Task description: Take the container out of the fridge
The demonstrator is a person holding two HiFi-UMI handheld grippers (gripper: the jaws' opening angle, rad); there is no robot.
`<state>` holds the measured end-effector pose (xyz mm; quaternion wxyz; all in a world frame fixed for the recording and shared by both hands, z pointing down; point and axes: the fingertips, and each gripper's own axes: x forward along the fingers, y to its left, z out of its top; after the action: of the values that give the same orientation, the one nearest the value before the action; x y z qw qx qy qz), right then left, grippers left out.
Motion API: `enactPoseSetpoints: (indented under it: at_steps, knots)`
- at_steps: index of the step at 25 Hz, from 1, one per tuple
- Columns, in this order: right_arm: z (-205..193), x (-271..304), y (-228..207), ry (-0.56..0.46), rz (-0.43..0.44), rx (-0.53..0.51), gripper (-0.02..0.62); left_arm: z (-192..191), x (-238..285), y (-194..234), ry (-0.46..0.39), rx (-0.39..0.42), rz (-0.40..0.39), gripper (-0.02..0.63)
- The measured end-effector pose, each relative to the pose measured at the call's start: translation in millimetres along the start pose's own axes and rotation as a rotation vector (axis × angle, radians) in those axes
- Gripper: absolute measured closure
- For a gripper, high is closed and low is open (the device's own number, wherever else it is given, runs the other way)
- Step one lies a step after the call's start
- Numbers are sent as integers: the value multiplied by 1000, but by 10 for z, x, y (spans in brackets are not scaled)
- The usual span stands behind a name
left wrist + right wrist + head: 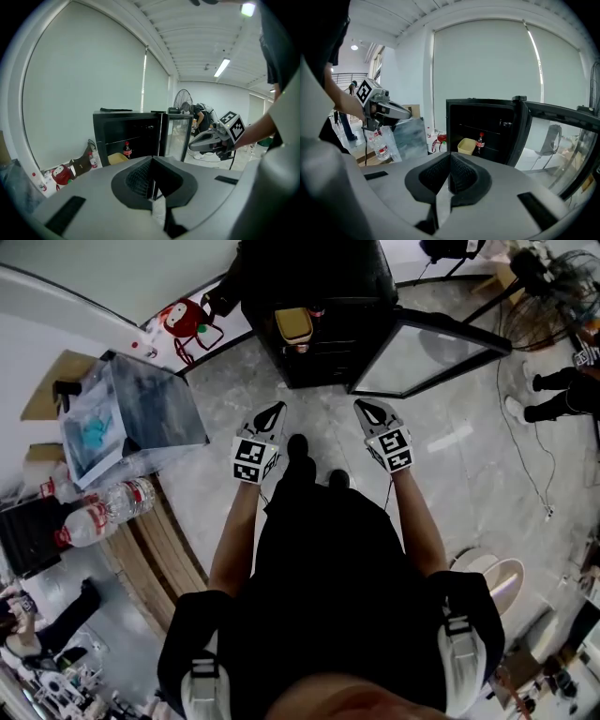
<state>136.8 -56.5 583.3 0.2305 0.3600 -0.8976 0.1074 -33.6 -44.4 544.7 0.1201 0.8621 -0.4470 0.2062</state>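
In the head view we are standing before the fridge. Its door is already open, and the yellow container is sitting on a shelf, well apart from the left gripper and right gripper.

In the left gripper view we are holding the jaws pressed together on nothing.

In the right gripper view the jaws are likewise closed and empty, and the container is sitting beside a cola bottle. By our judgement, reaching, grasping and lifting out are all left.

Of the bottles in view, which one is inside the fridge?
The dark red-capped bottle, beside the yellow container on a shelf of the fridge; the clear water bottles are outside it, at the person's left.
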Motion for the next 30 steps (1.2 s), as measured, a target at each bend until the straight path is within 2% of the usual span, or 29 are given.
enactPoseSetpoints:
  at_steps: [8, 21, 30]
  knots:
    - [250, 522, -193, 5, -35, 35, 598, 61, 339, 465, 8, 1, -62, 589]
    - [446, 1126, -181, 3, -126, 78, 598, 49, 576, 1043, 18, 51, -177, 589]
    - [500, 1329, -149, 3, -166, 91, 598, 37, 625, 1223, 17, 78, -229, 589]
